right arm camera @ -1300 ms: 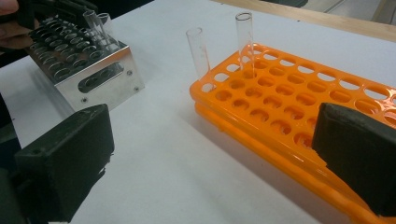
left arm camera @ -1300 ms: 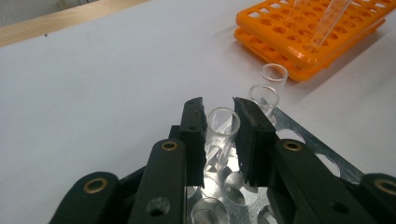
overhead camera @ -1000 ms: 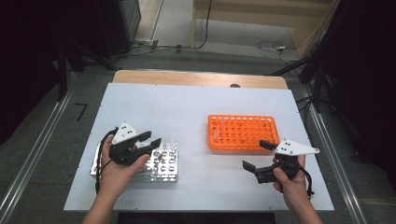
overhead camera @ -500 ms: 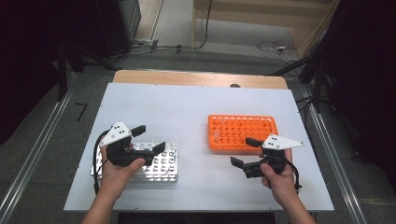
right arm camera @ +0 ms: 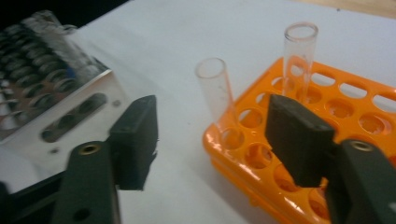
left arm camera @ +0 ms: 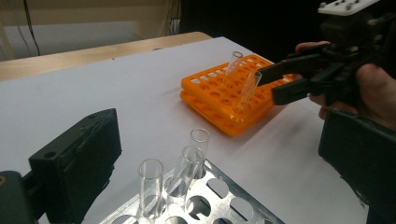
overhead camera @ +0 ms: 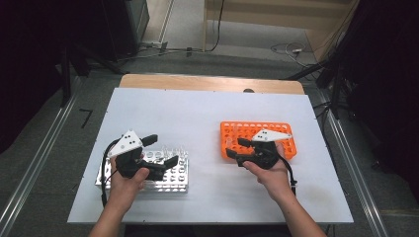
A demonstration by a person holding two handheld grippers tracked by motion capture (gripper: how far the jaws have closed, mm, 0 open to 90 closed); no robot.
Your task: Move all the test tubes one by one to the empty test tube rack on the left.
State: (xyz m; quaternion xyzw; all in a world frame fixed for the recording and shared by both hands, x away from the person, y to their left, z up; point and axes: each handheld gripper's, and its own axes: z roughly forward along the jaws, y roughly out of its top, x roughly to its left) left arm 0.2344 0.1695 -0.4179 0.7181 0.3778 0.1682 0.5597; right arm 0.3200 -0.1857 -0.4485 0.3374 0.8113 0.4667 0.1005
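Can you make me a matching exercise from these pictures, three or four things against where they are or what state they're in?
Things:
1. metal rack
2. orange rack
3. left tool
4. right tool

Descriptions:
A. open, at the orange rack's near-left corner by two clear tubes
B. on the table's right half
C. open, above the clear tubes in the metal rack
D. on the table's left half, near the front edge

Pairs: 1-D, 2-B, 3-C, 4-A

Both forearms come in from the near edge of the worktop. The left hand holds the left gripper near the near left corner, its fingers wide apart. The right hand holds the right gripper, fingers also apart, pointing left.
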